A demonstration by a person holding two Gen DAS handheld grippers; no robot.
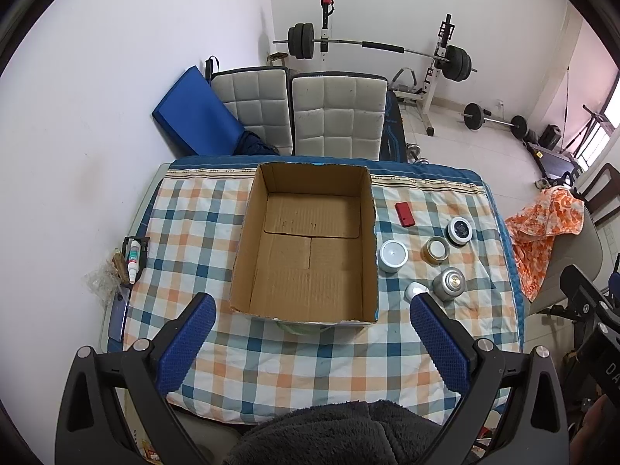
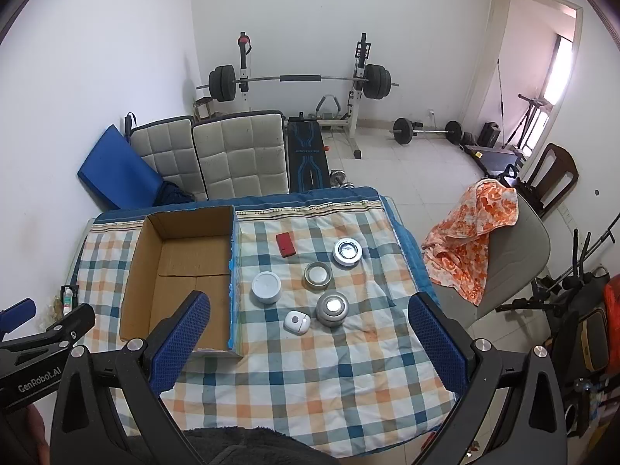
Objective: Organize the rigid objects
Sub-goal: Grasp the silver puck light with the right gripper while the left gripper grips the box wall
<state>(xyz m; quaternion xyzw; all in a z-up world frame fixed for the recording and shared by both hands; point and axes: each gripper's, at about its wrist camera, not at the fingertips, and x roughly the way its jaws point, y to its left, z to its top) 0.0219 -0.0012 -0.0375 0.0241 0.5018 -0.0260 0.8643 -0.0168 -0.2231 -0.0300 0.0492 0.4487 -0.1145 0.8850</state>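
An empty open cardboard box (image 1: 310, 271) (image 2: 155, 310) sits on the checked tablecloth (image 1: 310, 368) (image 2: 329, 379). To its right lie a red flat case (image 1: 405, 214) (image 2: 285, 244), a white round jar (image 1: 393, 255) (image 2: 266, 287), a gold-rimmed tin (image 1: 436, 249) (image 2: 317, 276), a dark-lidded round tin (image 1: 460, 231) (image 2: 347, 252), a silver jar (image 1: 449, 283) (image 2: 331, 309) and a small white case (image 1: 414, 291) (image 2: 296, 322). My left gripper (image 1: 312, 306) is open and empty, held above the table's near edge in front of the box. My right gripper (image 2: 310, 306) is open and empty, above the near edge in front of the jars.
A small bottle (image 1: 133, 261) lies in a black holder at the table's left edge. Two padded chairs (image 1: 337, 116) stand behind the table. A chair draped with an orange cloth (image 2: 472, 240) stands at the right. A barbell rack (image 2: 302, 81) stands by the far wall.
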